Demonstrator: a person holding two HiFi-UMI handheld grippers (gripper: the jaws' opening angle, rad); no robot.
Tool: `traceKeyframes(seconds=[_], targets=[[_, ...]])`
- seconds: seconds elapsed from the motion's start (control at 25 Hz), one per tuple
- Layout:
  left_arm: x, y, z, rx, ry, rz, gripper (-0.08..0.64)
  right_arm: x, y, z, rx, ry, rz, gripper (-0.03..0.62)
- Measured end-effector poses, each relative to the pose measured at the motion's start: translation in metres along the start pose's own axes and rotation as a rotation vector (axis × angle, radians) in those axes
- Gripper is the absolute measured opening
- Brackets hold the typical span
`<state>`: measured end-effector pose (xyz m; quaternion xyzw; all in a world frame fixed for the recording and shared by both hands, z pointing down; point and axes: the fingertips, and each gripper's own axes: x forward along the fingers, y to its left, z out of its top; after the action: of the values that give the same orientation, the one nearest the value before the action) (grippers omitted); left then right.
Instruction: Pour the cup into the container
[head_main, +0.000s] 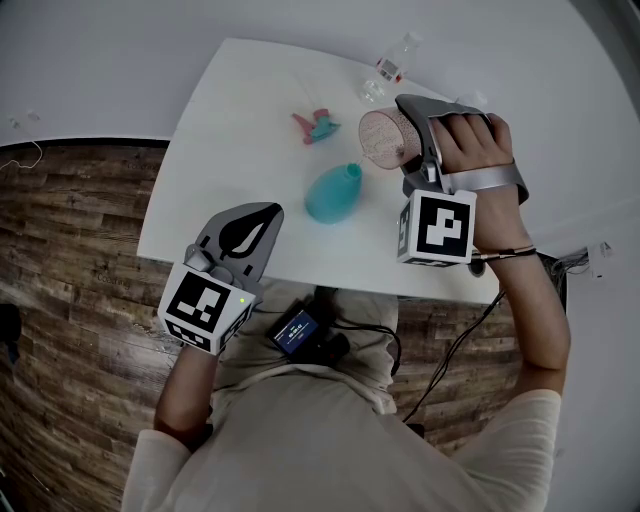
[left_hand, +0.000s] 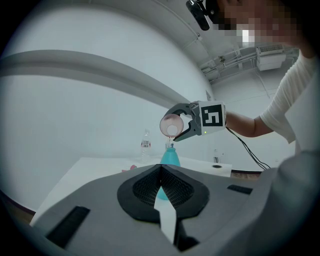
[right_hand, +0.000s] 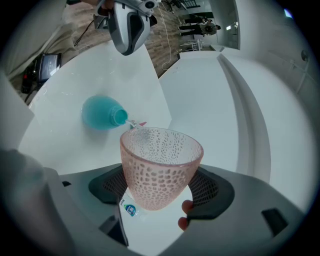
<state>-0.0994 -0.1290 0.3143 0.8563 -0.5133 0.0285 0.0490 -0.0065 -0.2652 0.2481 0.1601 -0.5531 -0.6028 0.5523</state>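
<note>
The right tool grips a pink dimpled glass cup, tipped over the teal narrow-necked container; the left tool is closed on nothing.

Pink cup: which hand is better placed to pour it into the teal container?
Right. The right gripper grips the pink cup, tilted with its lip above the mouth of the teal container. The left gripper is shut, empty, away at the near edge of the table.
</note>
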Motion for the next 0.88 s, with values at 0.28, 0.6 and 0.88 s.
traceKeyframes(seconds=[0.28, 0.6, 0.88], targets=[[0.000, -0.001, -0.001, 0.000, 0.002, -0.002, 0.009, -0.002, -0.004, 0.002, -0.040, 0.000, -0.046, 0.376], [0.001, -0.004, 0.000, 0.005, 0.001, -0.009, 0.009, -0.003, -0.003, 0.004, -0.098, 0.007, -0.077, 0.374], [0.000, -0.005, 0.001, 0.007, -0.002, -0.010, 0.011, -0.005, -0.004, 0.013, -0.146, -0.012, -0.112, 0.374]])
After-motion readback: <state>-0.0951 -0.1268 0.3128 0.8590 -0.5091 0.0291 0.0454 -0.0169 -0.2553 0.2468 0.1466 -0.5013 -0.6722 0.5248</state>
